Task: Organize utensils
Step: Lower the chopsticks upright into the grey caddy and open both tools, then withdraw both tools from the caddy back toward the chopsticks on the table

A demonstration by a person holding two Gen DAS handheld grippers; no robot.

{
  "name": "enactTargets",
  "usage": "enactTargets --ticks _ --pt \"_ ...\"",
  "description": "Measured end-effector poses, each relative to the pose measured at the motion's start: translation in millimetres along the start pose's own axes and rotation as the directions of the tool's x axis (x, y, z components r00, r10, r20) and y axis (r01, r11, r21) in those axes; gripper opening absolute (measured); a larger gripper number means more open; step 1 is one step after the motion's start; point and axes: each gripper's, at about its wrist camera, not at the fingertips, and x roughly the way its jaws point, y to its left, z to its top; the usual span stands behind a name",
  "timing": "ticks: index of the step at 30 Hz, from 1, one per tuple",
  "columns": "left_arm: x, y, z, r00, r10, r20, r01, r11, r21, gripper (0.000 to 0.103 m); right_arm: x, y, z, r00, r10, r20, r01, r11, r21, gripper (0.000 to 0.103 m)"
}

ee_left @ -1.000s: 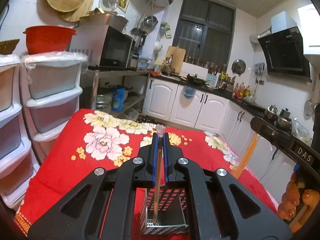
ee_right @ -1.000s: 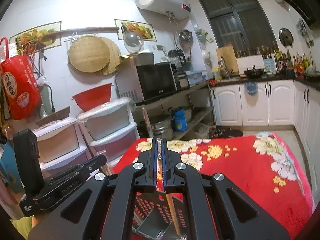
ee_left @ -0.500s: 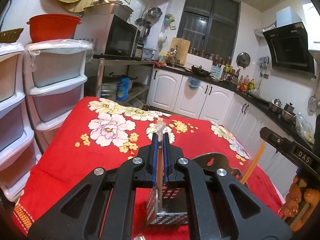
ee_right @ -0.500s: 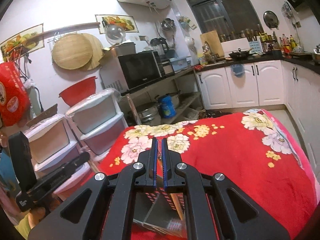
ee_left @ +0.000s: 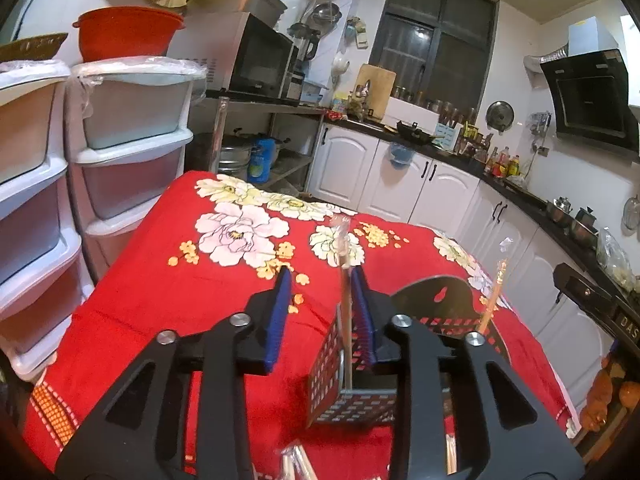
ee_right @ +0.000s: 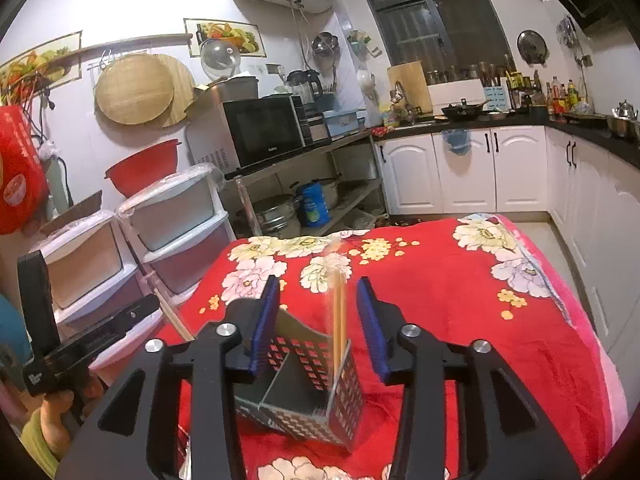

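Now both claws stand parted over a black perforated metal holder (ee_left: 352, 380) that sits on the surface, which is covered with a red flowered cloth (ee_left: 168, 292).

Seen from the left wrist, the left claw (ee_left: 322, 286) has just been opening. Its blue pads are spread to a middling gap in the lower centre of the frame. A thin wrapped stick (ee_left: 345, 280) stands upright in the holder, right beside the inner face of the right-hand pad; whether it touches that pad cannot be told, and the left-hand pad is clear of it. To the right in this view a pair of wooden chopsticks (ee_left: 494, 296) leans out of the holder's far side, near the other claw's black body at the right edge.

Seen from the right wrist, the right claw (ee_right: 318, 302) has likewise just been opening, and its pads stand well apart. The chopsticks (ee_right: 339, 312), blurred, stand nearly upright between the pads with a gap on each side, their lower ends inside the holder (ee_right: 312, 392). A divider splits the holder into compartments; the chopsticks are in the right-hand one. At the lower left of this frame a hand (ee_right: 60, 404) grips the handle of the left claw, and a thin stick (ee_right: 172, 312) slants up near it.

More wrapped utensils (ee_left: 294, 460) lie on the cloth at the bottom edge of the left view.
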Motion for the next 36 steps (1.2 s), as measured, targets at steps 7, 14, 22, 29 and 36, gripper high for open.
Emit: enactTargets --ticks 7,14,22,29,36 --pt "-13.4 4.7 -6.4 1.000 0.003 -0.005 -0.003 1.000 -0.013 0.049 -16.7 4.7 -9.9 1.000 -0.017 0.005 0.017 0.999 -0.033 0.048" --pt "-28.6 6.3 -16.9 1.000 -0.007 -0.011 0.007 1.000 -0.012 0.071 -33.7 12.2 -20.3 1.000 -0.025 0.013 0.025 0.998 -0.058 0.060" --pt "-45.7 9.4 -30.1 0.999 -0.030 -0.021 0.030 0.999 -0.013 0.087 -50.6 22.3 -33.4 1.000 -0.014 0.003 0.015 0.995 -0.094 0.068" --pt "-57.5 11.1 -41.9 0.999 -0.042 -0.032 0.042 0.999 -0.011 0.090 -59.6 31.8 -47.8 1.000 -0.010 -0.018 0.007 0.992 -0.128 0.071" --pt "-64.8 17.5 -54.9 0.997 -0.052 -0.056 0.051 0.998 -0.032 0.091 -66.6 33.3 -58.1 0.999 -0.011 -0.046 0.004 0.989 -0.147 0.071"
